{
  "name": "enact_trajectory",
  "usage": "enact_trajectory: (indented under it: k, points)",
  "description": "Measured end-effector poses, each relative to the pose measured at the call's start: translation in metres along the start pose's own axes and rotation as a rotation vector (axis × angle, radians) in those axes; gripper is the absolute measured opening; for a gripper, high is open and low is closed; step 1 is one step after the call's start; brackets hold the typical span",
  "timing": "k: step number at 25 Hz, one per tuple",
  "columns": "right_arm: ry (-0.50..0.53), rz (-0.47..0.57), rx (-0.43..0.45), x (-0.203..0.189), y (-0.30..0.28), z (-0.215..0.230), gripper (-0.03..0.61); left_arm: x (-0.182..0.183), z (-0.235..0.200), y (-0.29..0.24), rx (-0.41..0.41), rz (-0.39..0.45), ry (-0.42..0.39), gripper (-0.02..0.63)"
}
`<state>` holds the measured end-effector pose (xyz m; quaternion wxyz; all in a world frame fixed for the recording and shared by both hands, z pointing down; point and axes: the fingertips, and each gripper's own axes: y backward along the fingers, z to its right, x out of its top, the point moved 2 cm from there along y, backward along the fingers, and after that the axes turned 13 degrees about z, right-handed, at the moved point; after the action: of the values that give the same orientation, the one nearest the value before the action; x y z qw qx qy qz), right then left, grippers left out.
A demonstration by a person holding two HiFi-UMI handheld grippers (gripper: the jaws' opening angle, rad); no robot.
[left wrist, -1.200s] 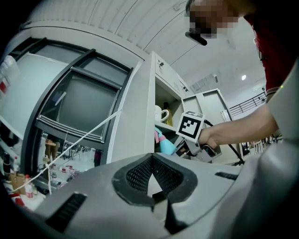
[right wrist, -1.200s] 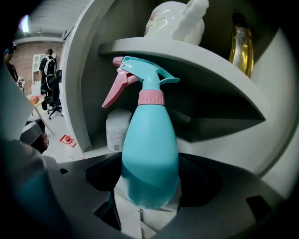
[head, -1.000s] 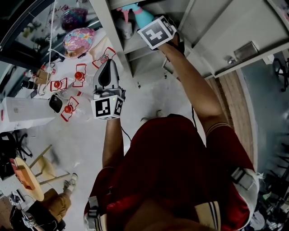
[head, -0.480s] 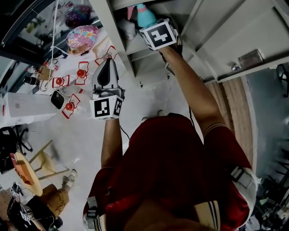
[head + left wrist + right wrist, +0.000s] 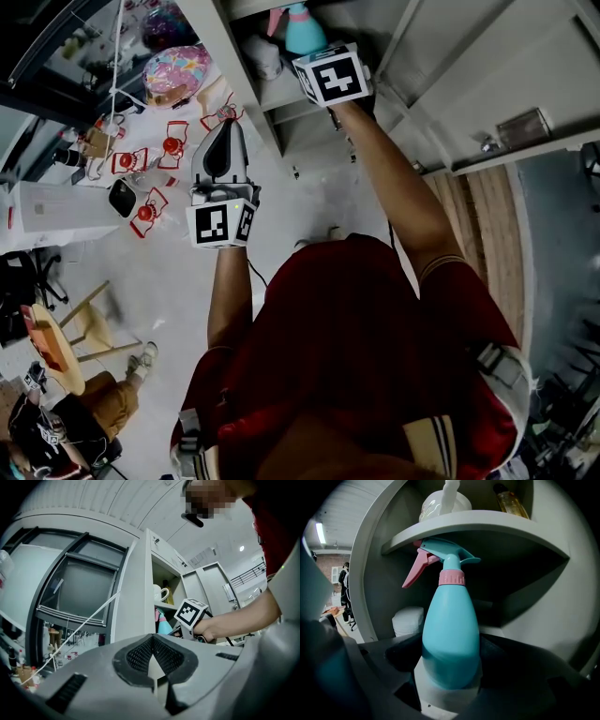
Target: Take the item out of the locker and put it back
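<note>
Gripping teal spray bottle (image 5: 451, 630) with right tongs (image 5: 450, 660), upright, pink trigger pointing left. Sitting inside locker (image 5: 365, 573), just under upper shelf (image 5: 487, 527), white mug (image 5: 440, 501) on top. Left tongs (image 5: 153, 660) pressed together, holding nothing, parked outside locker.

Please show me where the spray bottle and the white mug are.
spray bottle (image 5: 450, 634), right gripper view, on its blue body.
white mug (image 5: 157, 594), left gripper view, on its side wall.
</note>
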<state>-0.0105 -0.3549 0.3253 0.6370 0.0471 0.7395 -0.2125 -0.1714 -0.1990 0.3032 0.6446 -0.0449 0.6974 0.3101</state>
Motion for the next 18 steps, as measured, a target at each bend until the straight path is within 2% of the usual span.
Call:
enact_trajectory:
  k: [6, 18]
  points:
    - [-0.030, 0.007, 0.006, -0.002, -0.008, 0.007, 0.371, -0.002, 0.003, 0.002, 0.015, -0.010, -0.010, 0.006]
    - [-0.022, 0.037, 0.006, -0.003, -0.014, 0.006, 0.371, -0.003, 0.011, -0.008, 0.006, -0.008, -0.011, 0.006]
